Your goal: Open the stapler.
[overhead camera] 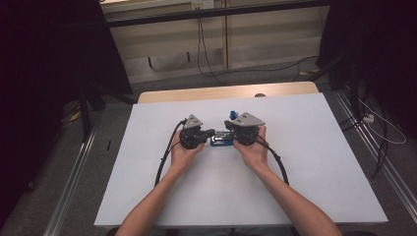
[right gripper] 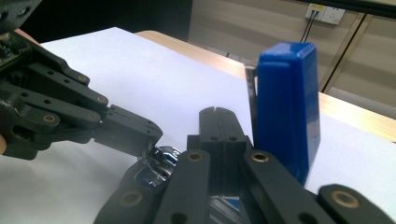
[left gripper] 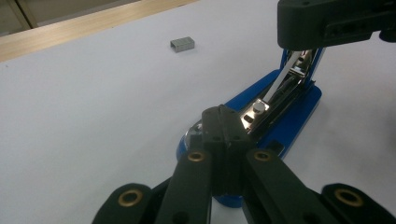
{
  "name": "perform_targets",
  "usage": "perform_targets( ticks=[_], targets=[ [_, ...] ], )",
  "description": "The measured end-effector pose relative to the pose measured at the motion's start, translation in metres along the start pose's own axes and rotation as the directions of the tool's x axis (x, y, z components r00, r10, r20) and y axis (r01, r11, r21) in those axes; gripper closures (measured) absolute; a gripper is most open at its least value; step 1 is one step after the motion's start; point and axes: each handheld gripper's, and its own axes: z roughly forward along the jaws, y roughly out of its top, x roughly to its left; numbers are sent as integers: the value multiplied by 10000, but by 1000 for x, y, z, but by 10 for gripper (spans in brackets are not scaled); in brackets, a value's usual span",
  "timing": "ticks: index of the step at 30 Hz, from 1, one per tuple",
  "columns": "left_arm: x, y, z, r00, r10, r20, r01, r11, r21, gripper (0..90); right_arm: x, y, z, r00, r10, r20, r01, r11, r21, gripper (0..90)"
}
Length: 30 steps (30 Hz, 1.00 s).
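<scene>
My left gripper and right gripper, both pressed together, pin the opened blue stapler at the white table's centre, its long axis running between them; staple strip lies beyond.

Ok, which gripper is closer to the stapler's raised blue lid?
Right. The right gripper sits just beside the upright lid, almost against it. The left gripper has its tips down at the opposite, front end of the stapler.

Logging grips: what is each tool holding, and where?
Neither clearly grips: left tool, jaws shut, presses the blue stapler at its front end; right tool at its hinge end.
</scene>
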Motion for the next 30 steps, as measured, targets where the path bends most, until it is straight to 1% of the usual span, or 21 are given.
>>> perform_targets(
  ticks=[3, 9, 15, 17, 20, 24, 26, 30],
  targets=[
    [0, 0, 0, 10000, -1, -13, 1, 10000, -14, 900, -1, 1, -1, 10000, 32, 71, -31, 9999, -95, 900],
    [0, 0, 0, 10000, -64, 23, 64, 10000, -28, 900, -5, 1, -4, 9998, 82, 184, -80, 9999, -114, 900],
    [-1, 0, 0, 10000, -93, -2, 93, 9999, -38, 900, -6, 0, -6, 9997, 180, 135, -178, 9997, -174, 900],
    [0, -1, 0, 9999, -122, 19, 122, 9999, -55, 900, -8, 1, -7, 9994, 263, 205, -258, 9994, -246, 900],
    [0, 0, 0, 9999, -107, -10, 107, 9999, -22, 900, -8, 2, -8, 9995, 261, 174, -257, 9993, -263, 900],
    [0, -1, 0, 9999, -128, -1, 128, 9999, -61, 900, -12, 3, -11, 9992, 268, 302, -259, 9992, -299, 900],
    [-1, -1, 0, 9999, -146, 18, 146, 9998, -110, 900, -14, 3, -12, 9994, 271, 224, -265, 9993, -269, 900],
    [0, -1, 0, 9999, -160, 22, 161, 9998, -110, 900, -17, 3, -14, 9992, 318, 249, -311, 9992, -269, 900]
  ],
)
